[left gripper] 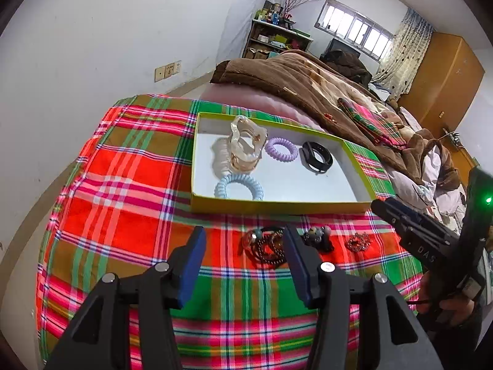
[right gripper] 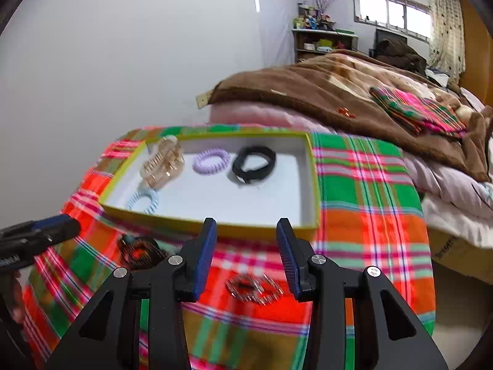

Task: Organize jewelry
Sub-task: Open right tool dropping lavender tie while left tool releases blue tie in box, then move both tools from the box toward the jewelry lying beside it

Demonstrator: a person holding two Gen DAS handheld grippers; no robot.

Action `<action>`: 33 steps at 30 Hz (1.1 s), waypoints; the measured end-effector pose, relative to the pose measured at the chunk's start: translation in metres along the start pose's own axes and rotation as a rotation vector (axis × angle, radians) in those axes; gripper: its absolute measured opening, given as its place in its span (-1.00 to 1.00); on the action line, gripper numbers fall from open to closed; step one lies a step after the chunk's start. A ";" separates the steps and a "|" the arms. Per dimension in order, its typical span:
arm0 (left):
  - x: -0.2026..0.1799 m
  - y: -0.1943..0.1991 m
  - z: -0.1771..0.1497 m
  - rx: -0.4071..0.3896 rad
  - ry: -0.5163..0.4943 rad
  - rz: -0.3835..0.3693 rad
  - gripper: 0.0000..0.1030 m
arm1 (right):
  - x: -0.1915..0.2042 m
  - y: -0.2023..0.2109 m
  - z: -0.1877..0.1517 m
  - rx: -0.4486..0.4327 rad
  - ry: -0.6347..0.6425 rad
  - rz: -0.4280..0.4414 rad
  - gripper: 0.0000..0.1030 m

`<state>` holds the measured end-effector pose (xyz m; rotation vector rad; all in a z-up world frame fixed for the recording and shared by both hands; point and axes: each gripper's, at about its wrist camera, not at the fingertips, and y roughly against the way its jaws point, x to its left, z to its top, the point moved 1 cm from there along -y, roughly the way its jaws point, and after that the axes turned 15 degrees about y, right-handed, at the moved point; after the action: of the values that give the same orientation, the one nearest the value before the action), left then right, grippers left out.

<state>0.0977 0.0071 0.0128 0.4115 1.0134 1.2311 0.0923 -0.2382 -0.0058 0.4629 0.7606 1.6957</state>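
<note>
Left wrist view. Landmark: shallow yellow-green tray [left gripper: 279, 207] with white floor, lying on a plaid cloth [left gripper: 123, 185] over a small tabletop. Inside the tray: a clear amber hair claw [left gripper: 246, 145] at the far-left part, a pale pink coil tie [left gripper: 220, 154] touching its left side, a lilac coil tie [left gripper: 282, 149] just right of the claw, a black band [left gripper: 317, 155] right of that, a light-blue coil tie [left gripper: 238, 188] against the near wall. Outside the tray, along its near side on the cloth: a dark beaded bracelet pile [left gripper: 266, 246], a black beaded piece [left gripper: 317, 237] beside it, a small red sparkly ring-shaped piece [left gripper: 357, 242] further right. Left gripper [left gripper: 245, 265] hangs above the cloth, jaws apart, nothing between them; the bracelet pile shows in the gap. Right gripper [left gripper: 409, 228] enters from the right edge, near the tray's near-right corner.

Right wrist view. Same tray [right gripper: 222, 226], same 4 pieces seen: claw [right gripper: 163, 162], lilac tie [right gripper: 211, 158], black band [right gripper: 254, 163], blue tie [right gripper: 143, 200]. Right gripper [right gripper: 245, 254] jaws apart and empty, tips at the tray's near wall. Sparkly piece [right gripper: 254, 288], blurred, lies on the cloth below the gap. Bracelet pile [right gripper: 140, 251] sits left of it. Left gripper [right gripper: 37, 236] at the left edge. A bed with brown blanket [right gripper: 339, 92] lies beyond the tray.
</note>
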 end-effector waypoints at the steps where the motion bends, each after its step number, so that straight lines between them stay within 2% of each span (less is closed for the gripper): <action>1: 0.000 0.000 -0.002 0.004 -0.001 0.001 0.05 | -0.002 -0.001 -0.005 0.010 -0.004 -0.001 -0.20; 7: 0.004 0.001 -0.011 0.013 0.001 0.005 0.05 | -0.014 -0.006 -0.031 0.061 -0.029 -0.013 -0.20; 12: 0.006 -0.001 -0.016 0.023 0.009 0.020 0.05 | -0.018 -0.021 -0.040 0.109 -0.052 0.025 -0.19; 23: 0.007 -0.006 -0.020 0.037 0.013 0.055 0.05 | -0.002 -0.023 -0.040 0.121 0.059 0.095 -0.18; 27: 0.006 -0.011 -0.021 0.047 0.012 0.062 0.05 | 0.006 -0.020 -0.043 0.128 0.119 0.159 -0.18; 33: 0.005 -0.012 -0.023 0.056 0.009 0.063 0.05 | 0.009 -0.026 -0.037 0.113 0.192 0.140 -0.18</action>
<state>0.0859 0.0023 -0.0105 0.4856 1.0509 1.2641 0.0842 -0.2350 -0.0510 0.4439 0.9861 1.8527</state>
